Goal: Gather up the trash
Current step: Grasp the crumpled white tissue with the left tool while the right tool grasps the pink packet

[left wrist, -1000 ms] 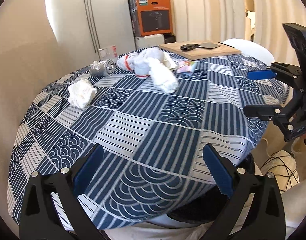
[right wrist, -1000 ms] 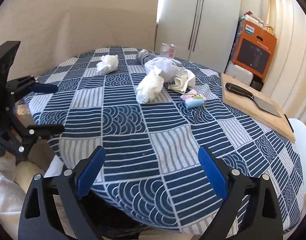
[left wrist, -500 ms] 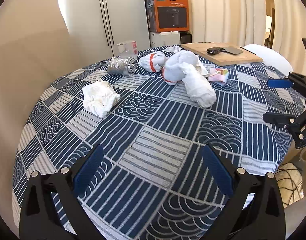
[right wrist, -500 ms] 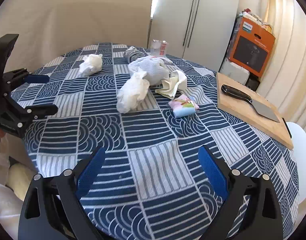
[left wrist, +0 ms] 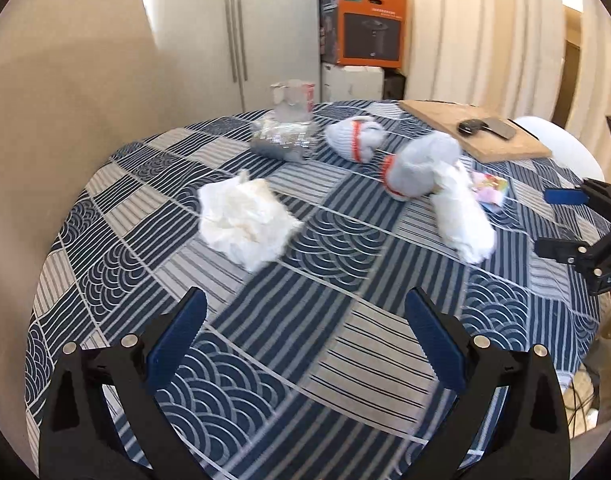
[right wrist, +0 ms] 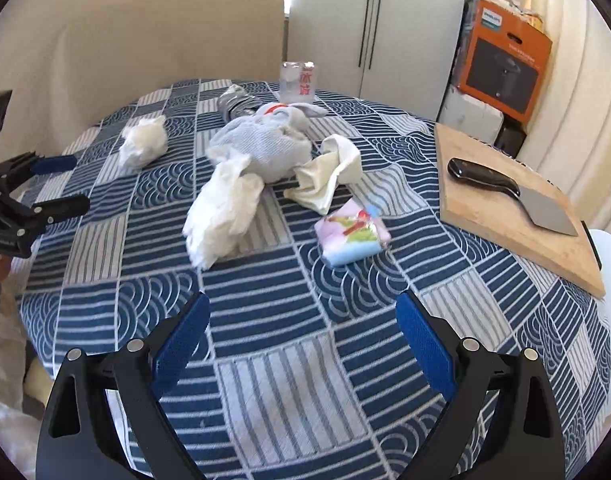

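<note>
A crumpled white tissue point(left wrist: 245, 220) lies on the blue patterned tablecloth point(left wrist: 345, 344), just beyond my open, empty left gripper point(left wrist: 305, 336). It also shows in the right wrist view point(right wrist: 143, 146). A longer white tissue wad point(right wrist: 221, 212) lies ahead of my open, empty right gripper point(right wrist: 303, 340). A colourful tissue packet point(right wrist: 351, 236), a cream napkin point(right wrist: 329, 178), a crushed foil wrapper point(left wrist: 283, 142) and a clear plastic cup point(right wrist: 297, 82) lie further back. Each gripper shows at the edge of the other's view.
Grey socks with orange bands point(left wrist: 421, 164) lie mid-table. A wooden cutting board point(right wrist: 509, 204) with a cleaver point(right wrist: 513, 194) sits at the right. An orange box point(left wrist: 369, 24), cabinet doors and curtains stand behind. A white chair point(left wrist: 557, 148) is at the far right.
Both grippers have moved forward over the table. The left one has closed in on the crumpled tissue, the right one on the long tissue wad. Jaws stayed open.
</note>
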Demonstrator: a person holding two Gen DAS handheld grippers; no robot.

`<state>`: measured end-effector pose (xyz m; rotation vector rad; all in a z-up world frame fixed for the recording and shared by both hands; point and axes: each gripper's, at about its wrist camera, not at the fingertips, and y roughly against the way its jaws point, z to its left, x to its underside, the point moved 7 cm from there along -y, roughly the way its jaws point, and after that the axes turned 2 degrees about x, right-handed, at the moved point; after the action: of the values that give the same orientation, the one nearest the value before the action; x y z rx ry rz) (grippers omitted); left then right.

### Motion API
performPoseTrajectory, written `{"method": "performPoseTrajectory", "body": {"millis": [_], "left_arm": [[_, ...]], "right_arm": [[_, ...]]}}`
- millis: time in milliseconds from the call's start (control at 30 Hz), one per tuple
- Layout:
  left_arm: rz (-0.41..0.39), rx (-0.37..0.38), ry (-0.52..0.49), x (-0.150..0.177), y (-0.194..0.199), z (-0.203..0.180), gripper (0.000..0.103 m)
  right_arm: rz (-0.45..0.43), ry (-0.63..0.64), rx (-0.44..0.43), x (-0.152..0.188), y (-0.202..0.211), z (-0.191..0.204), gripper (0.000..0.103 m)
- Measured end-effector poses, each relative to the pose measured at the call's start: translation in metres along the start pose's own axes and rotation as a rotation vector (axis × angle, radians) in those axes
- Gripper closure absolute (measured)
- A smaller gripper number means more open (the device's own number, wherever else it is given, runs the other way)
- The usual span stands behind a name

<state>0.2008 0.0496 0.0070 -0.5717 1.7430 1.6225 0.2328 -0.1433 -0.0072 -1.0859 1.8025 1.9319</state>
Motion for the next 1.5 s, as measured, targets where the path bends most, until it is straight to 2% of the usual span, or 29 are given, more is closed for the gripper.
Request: {"method": "performPoseTrajectory", "body": {"millis": [200, 400, 533, 633, 667, 700, 800, 833, 933, 1033, 1100, 1200, 1400, 1500], "left_arm": [[0.029, 0.006, 0.012, -0.008, -0.012, 0.015, 0.006], [0.058, 0.018, 0.055, -0.016, -0.026, 0.026, 0.006], [0.061, 0.016, 0.071, -0.023, -0.035, 0.033, 0.006], [0.058, 0.038, 0.073, -0.029, -0.043, 0.038, 0.006], [0.064, 0.039, 0.083, -0.031, -0.046, 0.040, 0.006], [0.070, 0.039, 0.091, -0.034, -0.050, 0.043, 0.006], [0.074, 0.078, 0.095, -0.039, -0.057, 0.044, 0.006], [0.078, 0.087, 0.099, -0.040, -0.060, 0.044, 0.006], [0.094, 0.074, 0.102, -0.040, -0.068, 0.048, 0.007], [0.110, 0.084, 0.104, -0.039, -0.073, 0.047, 0.021], [0.111, 0.069, 0.109, -0.039, -0.075, 0.050, 0.040], [0.088, 0.061, 0.127, -0.041, -0.072, 0.053, 0.053], [0.083, 0.023, 0.099, -0.038, -0.065, 0.049, 0.056], [0.082, 0.043, 0.079, -0.034, -0.058, 0.041, 0.056]], "right_arm": [[0.008, -0.007, 0.034, -0.015, -0.013, -0.011, 0.013], [0.026, 0.012, 0.032, -0.024, -0.030, -0.016, 0.014], [0.045, 0.011, 0.059, -0.030, -0.043, -0.025, 0.014], [0.055, -0.014, 0.043, -0.033, -0.051, -0.031, 0.016], [0.058, -0.018, 0.042, -0.034, -0.053, -0.032, 0.018], [0.065, -0.017, 0.044, -0.034, -0.056, -0.033, 0.028], [0.088, -0.013, 0.036, -0.034, -0.066, -0.034, 0.034], [0.092, -0.011, 0.038, -0.034, -0.069, -0.034, 0.042], [0.105, -0.009, 0.021, -0.032, -0.074, -0.033, 0.055], [0.096, 0.010, 0.021, -0.032, -0.073, -0.031, 0.055], [0.089, 0.026, 0.032, -0.032, -0.073, -0.030, 0.055], [0.073, 0.032, 0.030, -0.030, -0.068, -0.029, 0.055], [0.033, 0.018, 0.025, -0.025, -0.044, -0.031, 0.055], [0.021, 0.025, 0.024, -0.019, -0.033, -0.029, 0.055]]}}
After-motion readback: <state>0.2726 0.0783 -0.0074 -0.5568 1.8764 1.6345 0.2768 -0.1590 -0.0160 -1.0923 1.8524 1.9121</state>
